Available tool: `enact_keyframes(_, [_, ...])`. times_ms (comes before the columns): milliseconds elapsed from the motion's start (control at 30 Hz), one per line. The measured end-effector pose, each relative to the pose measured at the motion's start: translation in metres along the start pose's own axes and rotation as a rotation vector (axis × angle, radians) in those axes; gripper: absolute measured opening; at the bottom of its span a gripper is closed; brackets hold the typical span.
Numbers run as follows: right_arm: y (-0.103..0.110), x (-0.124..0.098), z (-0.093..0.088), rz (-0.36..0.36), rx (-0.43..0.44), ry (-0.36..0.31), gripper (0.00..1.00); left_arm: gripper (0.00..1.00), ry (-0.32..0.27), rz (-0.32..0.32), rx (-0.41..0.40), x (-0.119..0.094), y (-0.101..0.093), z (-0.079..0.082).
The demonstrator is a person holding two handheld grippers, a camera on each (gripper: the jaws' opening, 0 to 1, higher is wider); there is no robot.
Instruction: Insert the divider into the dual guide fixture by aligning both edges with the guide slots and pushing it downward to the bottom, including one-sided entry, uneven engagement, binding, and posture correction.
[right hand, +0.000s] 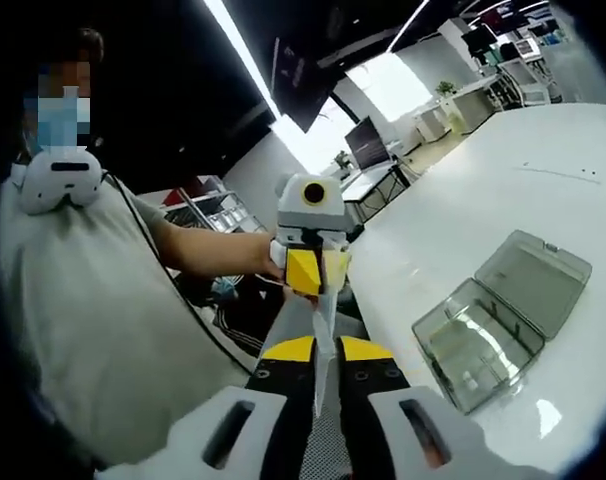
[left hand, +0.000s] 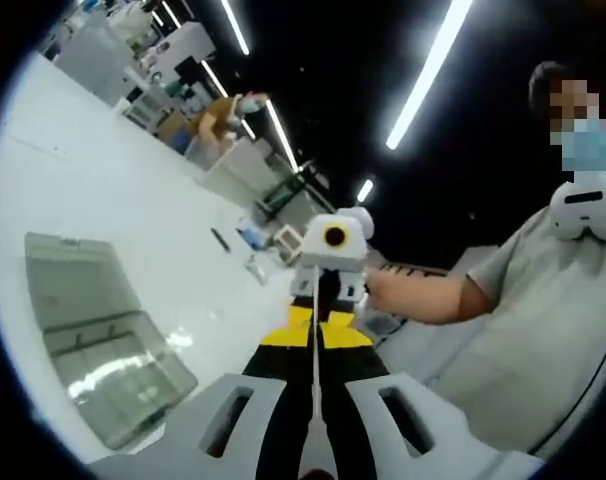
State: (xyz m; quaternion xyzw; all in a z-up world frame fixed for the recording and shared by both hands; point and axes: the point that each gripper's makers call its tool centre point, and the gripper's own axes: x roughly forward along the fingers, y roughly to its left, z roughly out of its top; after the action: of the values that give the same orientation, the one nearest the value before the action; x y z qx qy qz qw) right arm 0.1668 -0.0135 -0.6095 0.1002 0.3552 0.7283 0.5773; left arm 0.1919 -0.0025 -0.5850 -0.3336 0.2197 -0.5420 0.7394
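The divider (right hand: 323,335), judged thin, light, stiff and best held by its end edges, is seen clamped edge-on between the closed left gripper (left hand: 315,385) and closed right gripper (right hand: 323,375), well above and apart from the open clear fixture (right hand: 503,320).

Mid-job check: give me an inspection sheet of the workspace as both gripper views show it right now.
Surface: white table, glossy.
Job's things: thin clear divider held edge-on between both grippers, above the table; open clear hinged box lies on the table, apart.
Clutter: small dark items far off.
Grippers: left gripper and right gripper both shut on the divider.
Cables: dark cord across the person's shirt.
Surroundings: ceiling strip lights, office desks, a distant person.
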Motion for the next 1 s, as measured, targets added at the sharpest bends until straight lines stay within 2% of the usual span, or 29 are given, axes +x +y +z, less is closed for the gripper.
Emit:
enact_keyframes(233, [0.003,0.002,0.005,0.027,0.031,-0.03,0.03,0.0,-0.005,-0.006,-0.001,-0.001,0.0,0.0])
enact_keyframes(700, [0.001,0.005,0.008,0.04,0.063,-0.049,0.02,0.0,-0.018,-0.005,-0.006,-0.002,0.002,0.001])
enact_keyframes(1000, [0.003,0.007,0.01,0.078,0.125,-0.068,0.01,0.0,-0.02,-0.02,-0.02,-0.003,0.001,0.001])
